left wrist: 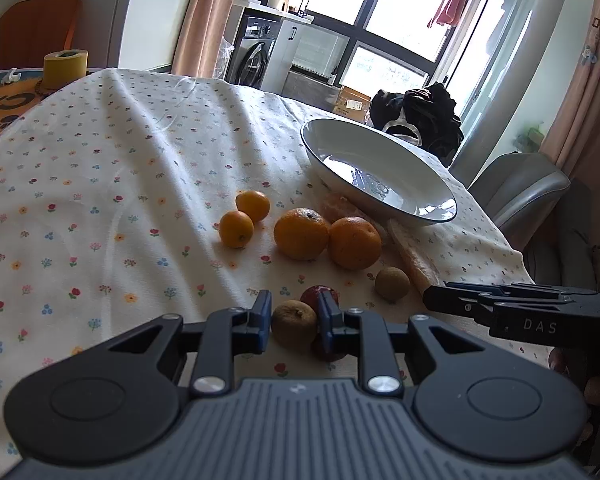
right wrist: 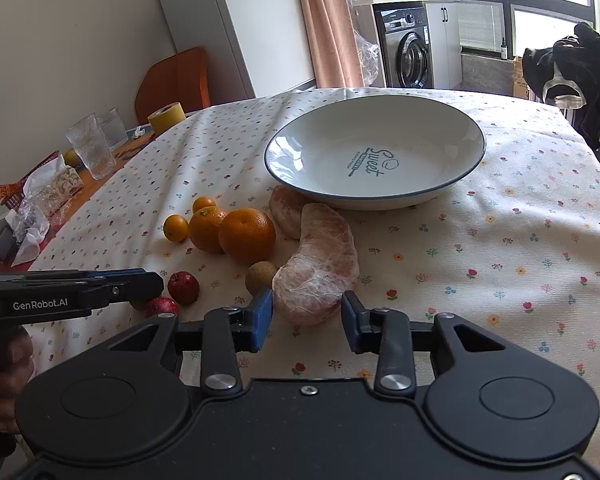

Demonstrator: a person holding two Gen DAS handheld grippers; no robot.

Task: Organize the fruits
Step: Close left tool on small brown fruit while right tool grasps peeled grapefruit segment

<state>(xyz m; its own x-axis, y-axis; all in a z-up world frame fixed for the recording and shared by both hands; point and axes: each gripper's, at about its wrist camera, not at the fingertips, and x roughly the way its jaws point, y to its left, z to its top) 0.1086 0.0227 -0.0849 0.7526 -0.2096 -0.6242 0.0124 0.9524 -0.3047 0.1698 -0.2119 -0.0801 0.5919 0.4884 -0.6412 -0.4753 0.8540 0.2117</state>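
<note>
A white plate (right wrist: 380, 128) stands on the flowered tablecloth, with the fruit lying in front of it. My right gripper (right wrist: 307, 316) is shut on the near end of a wrapped pomelo segment (right wrist: 320, 256), which rests on the cloth. A second segment (right wrist: 288, 210) lies against the plate. My left gripper (left wrist: 295, 314) is shut on a brown round fruit (left wrist: 294, 322) that sits on the table. Beside it are a red fruit (left wrist: 320, 293), another brown fruit (left wrist: 392, 283), two mandarins (left wrist: 301, 233) and two small oranges (left wrist: 236, 229).
At the table's far left stand two glasses (right wrist: 90, 146), a yellow tape roll (right wrist: 166, 117) and crumpled wrappers (right wrist: 52, 188). Dark clothing (right wrist: 572, 68) hangs over a chair at the back right. A grey chair (left wrist: 528, 184) stands past the table's right edge.
</note>
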